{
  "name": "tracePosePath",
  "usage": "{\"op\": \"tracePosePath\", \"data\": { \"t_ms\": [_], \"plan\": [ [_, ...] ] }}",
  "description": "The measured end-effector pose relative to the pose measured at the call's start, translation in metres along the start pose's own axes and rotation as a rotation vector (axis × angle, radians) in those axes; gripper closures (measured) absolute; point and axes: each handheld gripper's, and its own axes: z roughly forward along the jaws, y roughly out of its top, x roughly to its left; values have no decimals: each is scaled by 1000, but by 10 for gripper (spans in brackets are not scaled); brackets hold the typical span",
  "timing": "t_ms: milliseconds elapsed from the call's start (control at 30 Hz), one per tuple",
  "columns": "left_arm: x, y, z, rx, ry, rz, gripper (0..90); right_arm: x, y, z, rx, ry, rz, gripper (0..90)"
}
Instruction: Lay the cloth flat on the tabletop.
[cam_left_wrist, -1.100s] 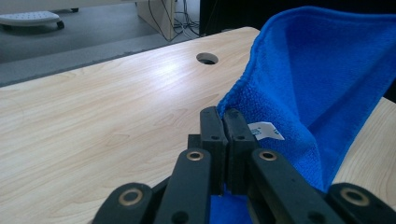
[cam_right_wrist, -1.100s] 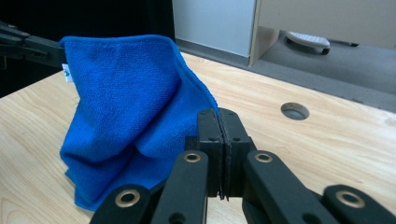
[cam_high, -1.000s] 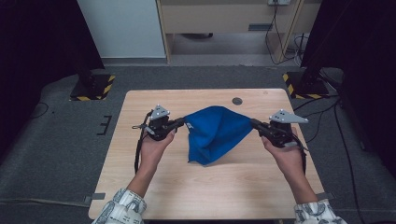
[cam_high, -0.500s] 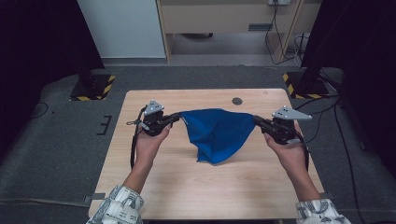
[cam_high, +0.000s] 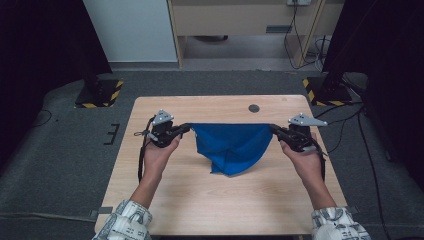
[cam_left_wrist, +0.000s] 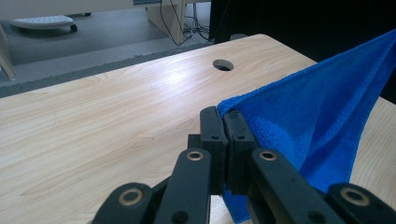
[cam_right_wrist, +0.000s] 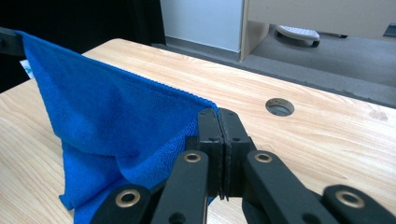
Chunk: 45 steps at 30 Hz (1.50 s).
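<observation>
L hand-held gripper (cam_left_wrist: 223, 122) was pressed together on one corner of the blue cloth (cam_high: 231, 145); R hand-held gripper (cam_right_wrist: 218, 122) pinched the opposite corner the same way, jaws flush w/ only fabric between. Cloth hung between them over the middle of the desk (cam_high: 200, 200): top edge stretched near-straight from hand to hand, rest sagging in a loose V w/ its lowest point resting on, or just above, the wood.

Step in hand, as I judged it: spreading the cloth flat. To do it well, keep both pinches firm and the top edge taut but not overstretched, as the grip was only on corner tips and could slip. Keep both hands at equal height so the edge lies level. Lower away from the body so the hanging part unrolls flat, not bunched. Cable hole (cam_high: 254, 108) sat well beyond the cloth; no obstacle.
</observation>
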Motion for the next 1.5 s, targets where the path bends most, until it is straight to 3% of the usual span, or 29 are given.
{"op": "tracePosePath", "data": {
  "t_ms": [267, 433, 733, 1200, 1400, 1500],
  "plan": [
    [3, -5, 1, -8, 4, -18, 879, 1, 4, -5, -10, 1, -13, 892],
    [1, -9, 4, -9, 19, -27, 879, 1, 2, 1, -7, -10, -7, 892],
    [1, -10, -8, -29, 18, -25, 878, 10, 6, -7, -30, 8, -27, 892],
    [-10, 9, -44, -101, -1, -11, 878, 25, 26, -35, -88, 33, -65, 892],
    [-24, 27, -67, -115, -15, 29, 877, 34, 39, -59, -112, 38, -99, 891],
    [-37, 38, -85, -137, -30, 63, 877, 37, 47, -76, -124, 43, -106, 891]
  ]
}}
